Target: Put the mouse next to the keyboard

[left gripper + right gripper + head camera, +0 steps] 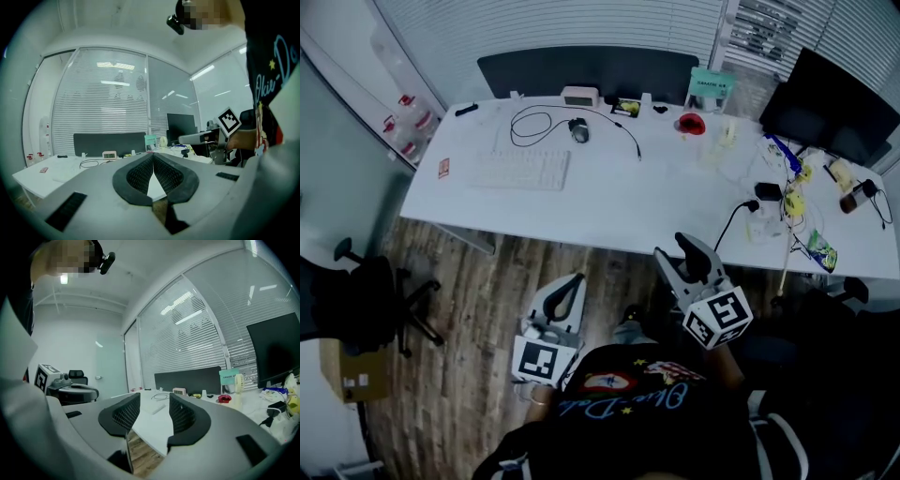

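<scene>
Wood-plank floor (pixel 469 309) runs beneath the person, who stands back from a long white surface (pixel 609 211) with both tools held low and short of its near edge. Left tongs (pixel 567 289) are clenched: in the left gripper view their ribbed black pads meet at the tips with nothing caught between them. Right tongs (pixel 672 253) are released, and in the right gripper view the pads stand apart with only the surface edge and floor showing through the gap. To the left on the floor stand a black office chair (pixel 356 300) and a cardboard box (pixel 356 375). On the surface, left of centre, lies a white keyboard (pixel 519 170). Beyond it and a little to its right sits the dark mouse (pixel 579 130), clearly apart from the keyboard, with its black cable (pixel 534 122) looped on the surface to its left. Just behind the mouse is a small white clock (pixel 579 97), and further right a red object (pixel 692 124). At the right end a black monitor (pixel 830 103) stands over a clutter of cables and small items. A dark divider panel (pixel 586 70) lines the far edge, with white blinds (pixel 553 23) behind it.
</scene>
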Tool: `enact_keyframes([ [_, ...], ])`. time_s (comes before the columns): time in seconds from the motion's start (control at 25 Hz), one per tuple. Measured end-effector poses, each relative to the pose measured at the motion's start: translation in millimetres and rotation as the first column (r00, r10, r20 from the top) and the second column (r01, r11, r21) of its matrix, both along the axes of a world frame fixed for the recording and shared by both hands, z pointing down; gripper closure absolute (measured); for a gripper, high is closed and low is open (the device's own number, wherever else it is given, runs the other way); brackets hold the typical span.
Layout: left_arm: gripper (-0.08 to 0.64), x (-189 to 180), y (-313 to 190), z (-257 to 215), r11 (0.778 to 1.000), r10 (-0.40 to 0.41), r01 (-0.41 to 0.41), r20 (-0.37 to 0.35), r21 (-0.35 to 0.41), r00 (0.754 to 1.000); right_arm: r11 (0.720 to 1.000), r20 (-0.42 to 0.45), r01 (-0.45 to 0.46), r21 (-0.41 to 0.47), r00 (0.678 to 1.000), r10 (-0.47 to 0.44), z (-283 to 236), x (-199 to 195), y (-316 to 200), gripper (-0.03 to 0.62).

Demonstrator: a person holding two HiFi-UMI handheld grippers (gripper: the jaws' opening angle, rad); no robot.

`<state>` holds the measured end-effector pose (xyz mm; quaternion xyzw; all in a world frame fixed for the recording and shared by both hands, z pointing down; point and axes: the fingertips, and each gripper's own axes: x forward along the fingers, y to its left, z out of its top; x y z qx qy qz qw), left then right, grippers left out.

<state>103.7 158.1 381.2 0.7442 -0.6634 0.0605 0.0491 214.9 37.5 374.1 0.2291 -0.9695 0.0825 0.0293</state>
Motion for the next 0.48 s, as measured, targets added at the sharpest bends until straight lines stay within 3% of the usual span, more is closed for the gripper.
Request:
enact_keyframes([
  [0.48, 0.557, -25.6, -62.7, 2.4, 1.000, 0.007, -0.007, 0.019, -0.006, 1.000, 1.000, -0.003, 0.003, -0.019, 1.000, -0.003, 8.6, -23.8, -55.0, 0.414],
])
